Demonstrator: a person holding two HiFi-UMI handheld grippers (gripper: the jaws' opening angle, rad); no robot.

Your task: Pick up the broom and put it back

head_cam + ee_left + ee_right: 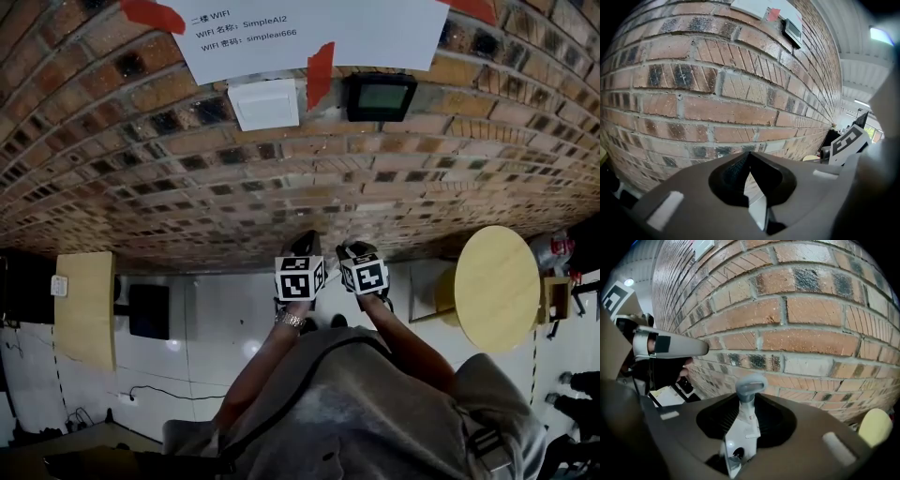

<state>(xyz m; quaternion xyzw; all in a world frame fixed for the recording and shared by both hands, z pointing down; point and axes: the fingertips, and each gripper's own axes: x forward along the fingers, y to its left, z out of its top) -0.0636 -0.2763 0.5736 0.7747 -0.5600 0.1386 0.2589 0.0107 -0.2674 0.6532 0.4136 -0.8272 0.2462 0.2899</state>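
In the right gripper view, the broom's pale grey handle [749, 427] stands upright between my right gripper's [748, 401] jaws. Its rounded grey cap [751, 384] pokes out just above them, close to the brick wall [806, 338]. My right gripper is shut on this handle. My left gripper [749, 157] is shut with its tips touching and nothing between them, also facing the wall. In the head view both grippers, left [305, 246] and right [352, 249], are held side by side in front of the wall. The broom's head is hidden.
The brick wall [187, 178] carries a white switch plate [264, 103], a small black display [380, 96] and a taped paper sign [309, 33]. A round wooden table [497, 286] stands to the right. A rectangular wooden table [84, 305] and a black cabinet [150, 309] stand to the left.
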